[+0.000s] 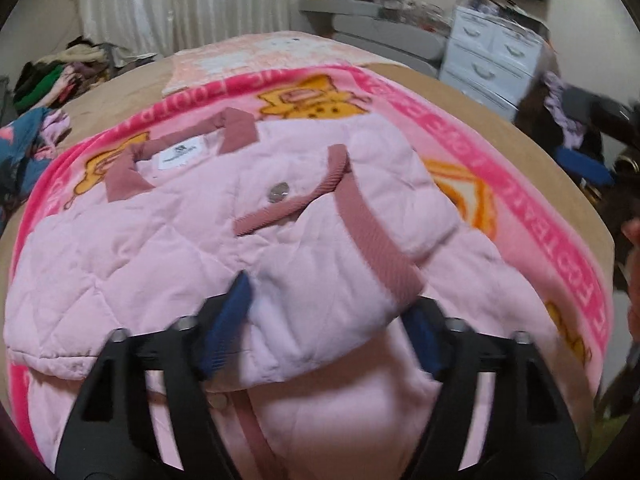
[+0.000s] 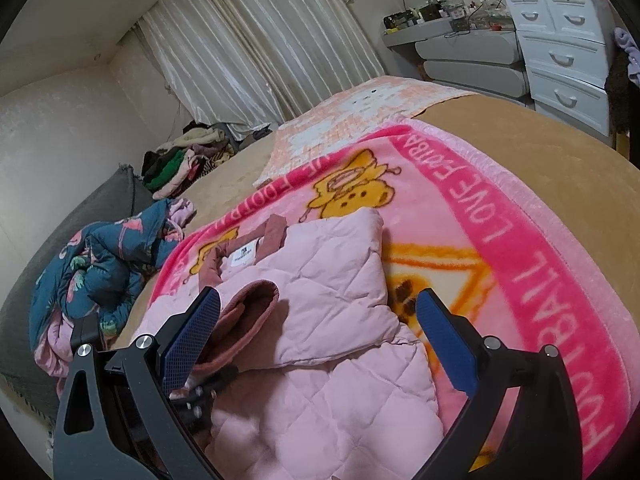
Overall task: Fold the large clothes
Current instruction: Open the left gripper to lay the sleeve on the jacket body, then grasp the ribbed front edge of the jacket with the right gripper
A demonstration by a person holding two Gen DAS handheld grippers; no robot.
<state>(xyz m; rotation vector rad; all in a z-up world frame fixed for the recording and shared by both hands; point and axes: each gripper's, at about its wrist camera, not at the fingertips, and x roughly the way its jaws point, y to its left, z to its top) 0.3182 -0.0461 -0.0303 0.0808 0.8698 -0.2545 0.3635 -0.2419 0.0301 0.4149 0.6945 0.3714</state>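
A pink quilted jacket [image 1: 168,240] with dusty-rose collar and cuffs lies folded on a bright pink cartoon blanket [image 1: 520,184] on the bed. My left gripper [image 1: 328,324] is open, its blue-padded fingers [image 1: 228,328] on either side of a folded edge of the jacket. In the right wrist view the same jacket [image 2: 328,304] lies below my right gripper [image 2: 320,336], which is wide open and empty. A rose cuff [image 2: 256,300] sits just beside its left pad [image 2: 192,340].
A crumpled dark-blue patterned garment [image 2: 100,264] lies at the blanket's left edge. A pile of clothes [image 2: 180,160] sits at the far left by the curtain. A white drawer unit [image 2: 568,56] and a cluttered grey desk [image 2: 460,40] stand beyond the bed at right.
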